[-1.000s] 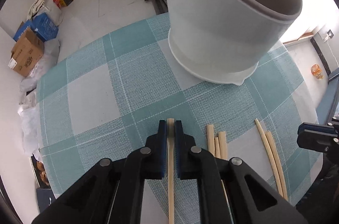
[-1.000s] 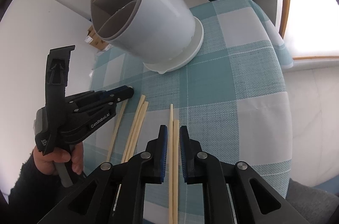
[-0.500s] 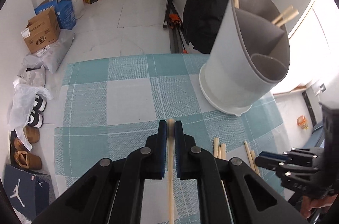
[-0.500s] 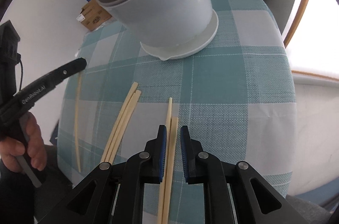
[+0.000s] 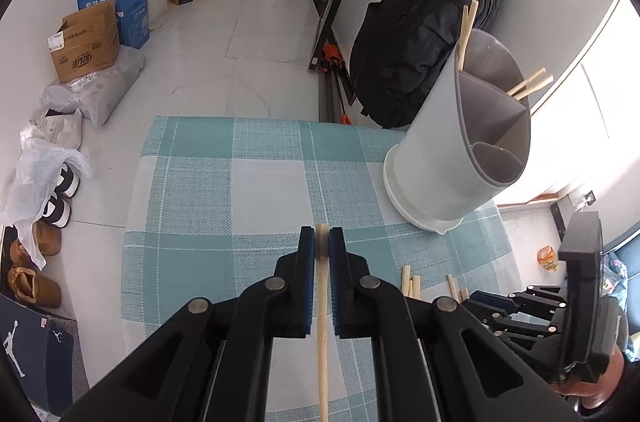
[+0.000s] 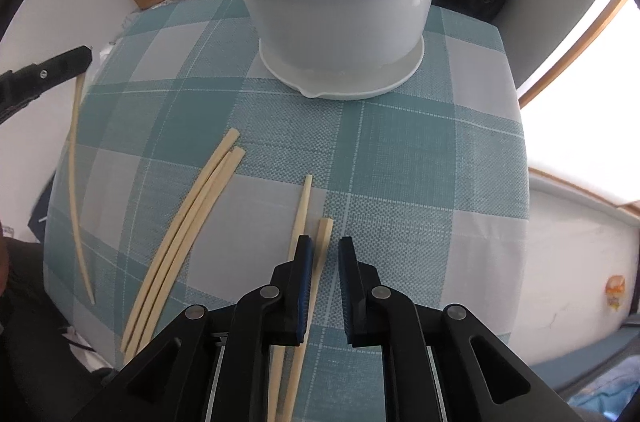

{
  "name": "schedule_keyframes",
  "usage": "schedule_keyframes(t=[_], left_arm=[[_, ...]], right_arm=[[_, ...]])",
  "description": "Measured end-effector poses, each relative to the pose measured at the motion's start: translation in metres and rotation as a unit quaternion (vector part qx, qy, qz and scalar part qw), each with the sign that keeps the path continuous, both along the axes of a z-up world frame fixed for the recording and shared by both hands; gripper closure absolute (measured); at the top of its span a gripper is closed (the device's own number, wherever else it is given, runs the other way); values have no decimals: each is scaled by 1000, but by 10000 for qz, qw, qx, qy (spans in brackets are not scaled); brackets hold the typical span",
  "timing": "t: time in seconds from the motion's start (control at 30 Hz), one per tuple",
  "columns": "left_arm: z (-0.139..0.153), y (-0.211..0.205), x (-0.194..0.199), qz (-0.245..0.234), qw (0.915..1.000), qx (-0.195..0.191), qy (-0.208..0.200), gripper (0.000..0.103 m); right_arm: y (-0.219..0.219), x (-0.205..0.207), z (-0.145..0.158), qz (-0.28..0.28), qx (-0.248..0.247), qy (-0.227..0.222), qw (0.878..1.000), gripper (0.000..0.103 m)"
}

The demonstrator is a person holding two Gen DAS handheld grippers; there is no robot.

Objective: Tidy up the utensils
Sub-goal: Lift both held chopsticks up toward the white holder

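Teal-and-white checked cloth [image 6: 400, 150] covers the table, where a white utensil holder [image 5: 452, 150] with grey compartments stands at the far side, chopsticks already poking from two of its sections. The left gripper [image 5: 322, 242] pinches a single wooden chopstick [image 5: 322, 322] between its blue pads, lifted above the cloth. The right gripper [image 6: 323, 250] points down over a pair of chopsticks [image 6: 304, 210] lying on the cloth, one stick between its slightly parted jaws, no firm pinch visible. Three more chopsticks [image 6: 192, 218] lie together to the left, near the table's edge.
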State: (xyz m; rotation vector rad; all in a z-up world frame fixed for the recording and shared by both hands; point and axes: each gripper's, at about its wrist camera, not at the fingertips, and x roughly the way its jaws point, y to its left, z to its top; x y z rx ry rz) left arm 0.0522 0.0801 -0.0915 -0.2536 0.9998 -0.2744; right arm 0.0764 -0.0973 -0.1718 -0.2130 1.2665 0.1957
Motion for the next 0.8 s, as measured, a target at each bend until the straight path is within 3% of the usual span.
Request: schedule_keyframes(t=[0.23,0.37,0.63,0.8], left_arm=[[5,8,-4,19,9996,-256,-72,100],[7,9,-6,-4,9996,-236,-135,100],[16,8,-19,-95,9994,-106,-321,100],[30,2,-27,-126,9987,-84,-485,100]], right_arm=[[8,11,-2,-137,-128,-17,9998,88],[4,8,-2,-191,-21,-195,9996,98],[-34,-6,24,-617,882,-865,9904,100],[-51,-18,63,-847,1533,-1653,9706,100]])
